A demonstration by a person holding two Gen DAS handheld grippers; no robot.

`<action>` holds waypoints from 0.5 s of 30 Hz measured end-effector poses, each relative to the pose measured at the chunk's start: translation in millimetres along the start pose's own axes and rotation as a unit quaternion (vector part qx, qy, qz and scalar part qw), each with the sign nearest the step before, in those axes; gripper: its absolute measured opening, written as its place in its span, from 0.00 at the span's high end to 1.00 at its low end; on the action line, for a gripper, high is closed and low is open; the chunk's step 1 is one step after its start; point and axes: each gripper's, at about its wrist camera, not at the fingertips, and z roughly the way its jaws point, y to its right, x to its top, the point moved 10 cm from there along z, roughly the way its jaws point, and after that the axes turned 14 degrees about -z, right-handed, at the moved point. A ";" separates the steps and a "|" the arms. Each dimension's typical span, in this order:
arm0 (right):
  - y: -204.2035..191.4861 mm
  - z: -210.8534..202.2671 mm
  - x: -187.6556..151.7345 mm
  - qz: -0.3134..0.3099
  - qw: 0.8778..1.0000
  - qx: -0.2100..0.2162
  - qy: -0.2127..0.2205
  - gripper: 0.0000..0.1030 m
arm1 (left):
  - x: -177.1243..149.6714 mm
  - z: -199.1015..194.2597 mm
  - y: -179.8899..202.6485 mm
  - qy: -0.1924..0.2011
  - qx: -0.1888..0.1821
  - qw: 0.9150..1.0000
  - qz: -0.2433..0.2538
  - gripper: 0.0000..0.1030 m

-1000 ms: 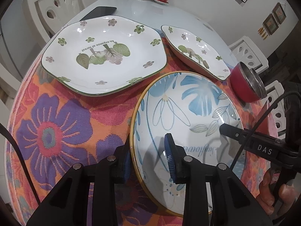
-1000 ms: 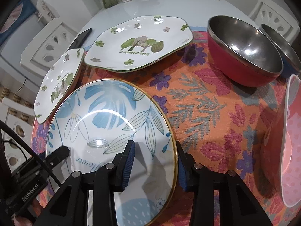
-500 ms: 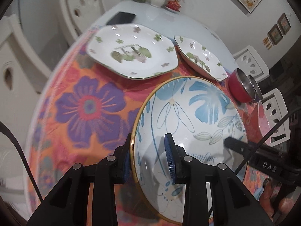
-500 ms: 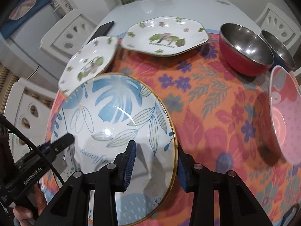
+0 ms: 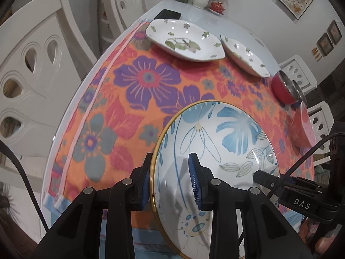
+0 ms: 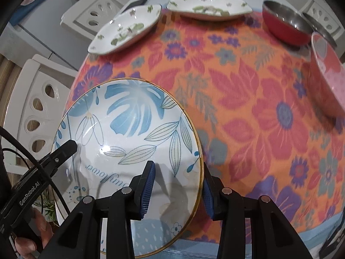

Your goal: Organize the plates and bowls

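Left wrist view showed the left gripper (image 5: 170,181) clamped on the left rim of the blue-leaf plate (image 5: 226,142), one pad under the rim, one inside the well. Opposite, the right gripper (image 6: 176,185) pinched the right rim the same way, so the plate hung between both hands, above the near edge of the floral cloth (image 6: 248,112). Both hands were equally near; any set-down depended on them moving together. The two white floral plates (image 5: 185,41) lay far ahead, the red bowl (image 6: 282,26) and pink bowl (image 6: 325,73) to the right. Compared with a second earlier, the plate had drawn back toward the near edge, and the white plates looked much farther off.
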 end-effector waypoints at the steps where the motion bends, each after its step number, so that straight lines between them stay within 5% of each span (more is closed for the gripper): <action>1: -0.3 2.3 -3.6 0.001 1.000 -0.001 -0.001 0.62 | -2.8 1.8 -0.4 -0.001 0.001 1.000 0.001 0.72; 10: 6.7 6.0 -22.4 0.007 1.000 -0.014 -0.002 0.62 | -25.7 15.3 -7.5 -0.023 0.010 1.000 0.002 0.72; 15: 16.7 -26.3 -16.1 -0.011 0.998 -0.046 0.035 0.63 | -14.8 -16.7 -23.7 0.030 0.043 0.999 -0.001 0.72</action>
